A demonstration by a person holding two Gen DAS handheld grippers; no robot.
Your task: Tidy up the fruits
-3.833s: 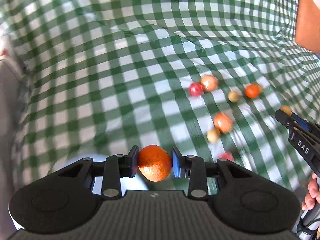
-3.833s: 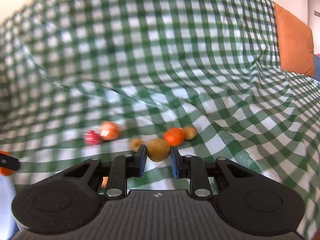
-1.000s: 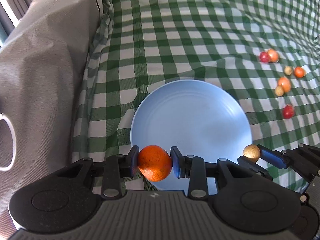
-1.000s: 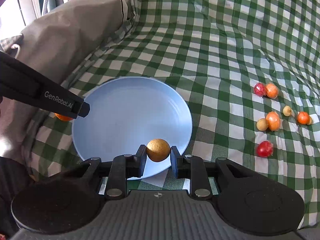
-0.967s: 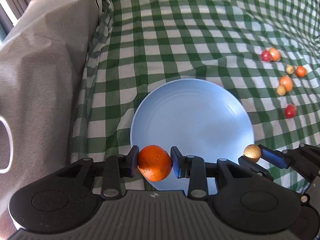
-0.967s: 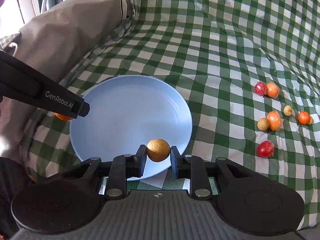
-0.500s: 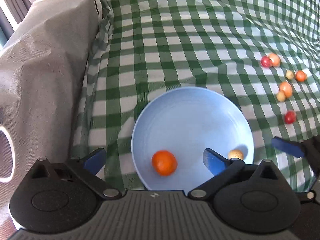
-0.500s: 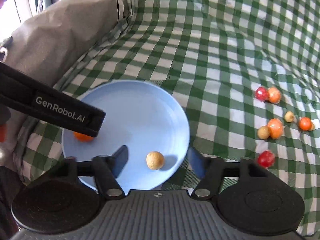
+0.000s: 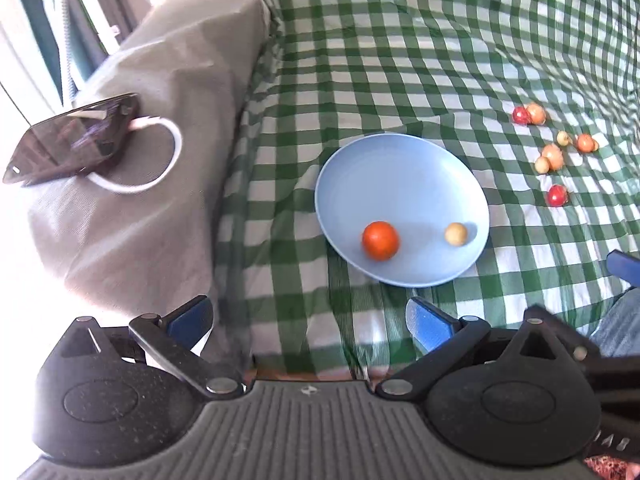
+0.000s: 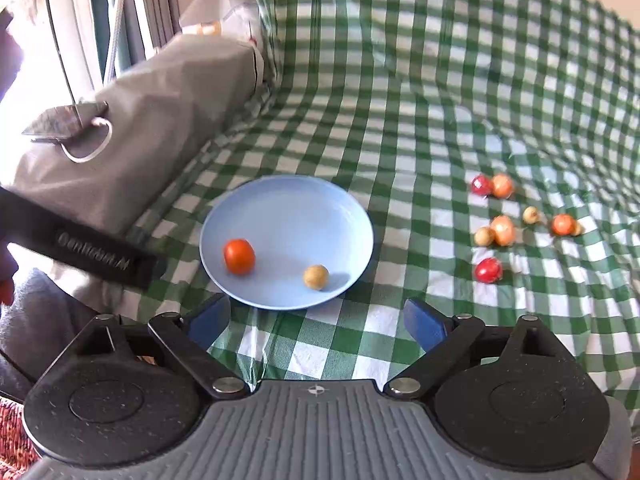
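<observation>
A blue plate (image 9: 392, 160) (image 10: 304, 200) lies on the green checked cloth. In it rest an orange fruit (image 9: 380, 240) (image 10: 239, 256) and a small tan fruit (image 9: 455, 234) (image 10: 315, 277). Several loose red, orange and tan fruits (image 9: 552, 156) (image 10: 502, 230) lie on the cloth right of the plate. My left gripper (image 9: 308, 320) is open and empty, held back from the plate's near edge. My right gripper (image 10: 316, 324) is open and empty, just short of the plate's near rim. A left gripper finger (image 10: 92, 258) shows at the left of the right wrist view.
A grey covered block (image 9: 152, 128) (image 10: 132, 120) stands left of the plate, with sunglasses (image 9: 72, 140) and a white ring (image 9: 140, 160) on top. The checked cloth (image 9: 400, 60) rises in folds at the back. A window is at far left.
Both grippers have opened and let their fruits go into the plate, then pulled back and up. The plate now looks smaller and farther off.
</observation>
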